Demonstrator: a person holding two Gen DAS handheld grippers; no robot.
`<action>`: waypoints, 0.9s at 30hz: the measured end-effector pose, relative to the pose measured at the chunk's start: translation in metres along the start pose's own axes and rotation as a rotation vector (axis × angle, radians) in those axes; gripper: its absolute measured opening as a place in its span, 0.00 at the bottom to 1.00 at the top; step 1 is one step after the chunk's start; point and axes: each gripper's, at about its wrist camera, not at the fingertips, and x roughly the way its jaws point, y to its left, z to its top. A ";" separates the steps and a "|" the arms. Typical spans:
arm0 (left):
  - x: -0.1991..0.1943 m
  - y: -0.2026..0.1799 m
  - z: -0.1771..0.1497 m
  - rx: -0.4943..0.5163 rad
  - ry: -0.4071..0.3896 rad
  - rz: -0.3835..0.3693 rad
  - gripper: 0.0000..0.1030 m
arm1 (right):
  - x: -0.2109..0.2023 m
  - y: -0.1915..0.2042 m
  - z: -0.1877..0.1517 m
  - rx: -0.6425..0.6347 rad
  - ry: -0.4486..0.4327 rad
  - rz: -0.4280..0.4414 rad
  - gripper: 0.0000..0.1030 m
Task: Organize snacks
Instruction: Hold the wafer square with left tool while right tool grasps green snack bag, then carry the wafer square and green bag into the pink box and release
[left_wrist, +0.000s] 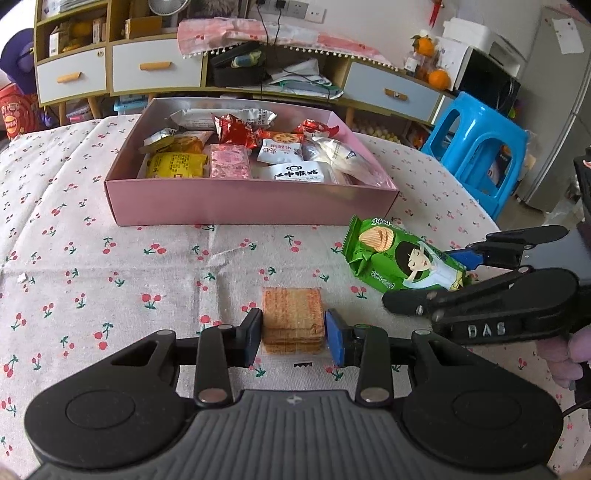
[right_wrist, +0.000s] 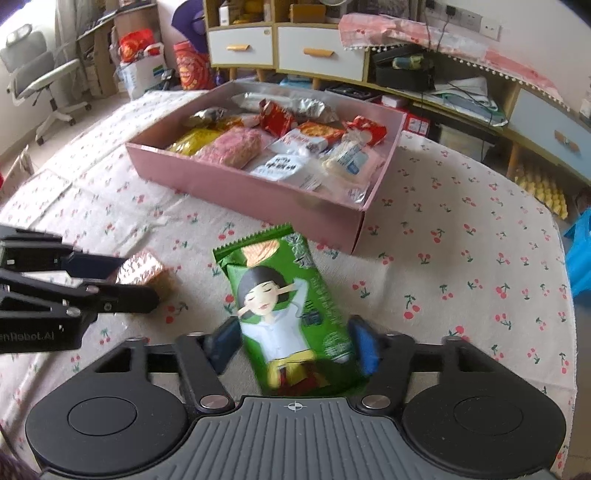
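My left gripper (left_wrist: 293, 334) is shut on a clear-wrapped stack of brown crackers (left_wrist: 292, 315), low over the cherry-print tablecloth. My right gripper (right_wrist: 291, 345) is shut on a green chip packet (right_wrist: 284, 314) with a cartoon woman on it. The packet also shows in the left wrist view (left_wrist: 400, 256), to the right of the crackers. The crackers show in the right wrist view (right_wrist: 146, 273), to the left of the packet. A pink box (left_wrist: 255, 201) holding several wrapped snacks stands beyond both grippers; it also shows in the right wrist view (right_wrist: 240, 192).
The round table's tablecloth (left_wrist: 110, 258) ends at the far and right edges. A blue plastic stool (left_wrist: 476, 147) stands off the right side. Low cabinets (left_wrist: 155, 66) with clutter line the back wall. An office chair (right_wrist: 33, 70) stands at far left.
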 end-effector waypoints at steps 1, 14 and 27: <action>-0.001 0.001 0.001 -0.004 -0.001 0.003 0.33 | -0.001 -0.001 0.002 0.009 -0.002 0.007 0.48; -0.017 0.016 0.020 -0.035 -0.050 0.002 0.32 | -0.028 0.007 0.022 0.048 -0.074 0.095 0.44; -0.025 0.035 0.055 -0.092 -0.060 -0.020 0.32 | -0.048 0.000 0.056 0.166 -0.198 0.144 0.44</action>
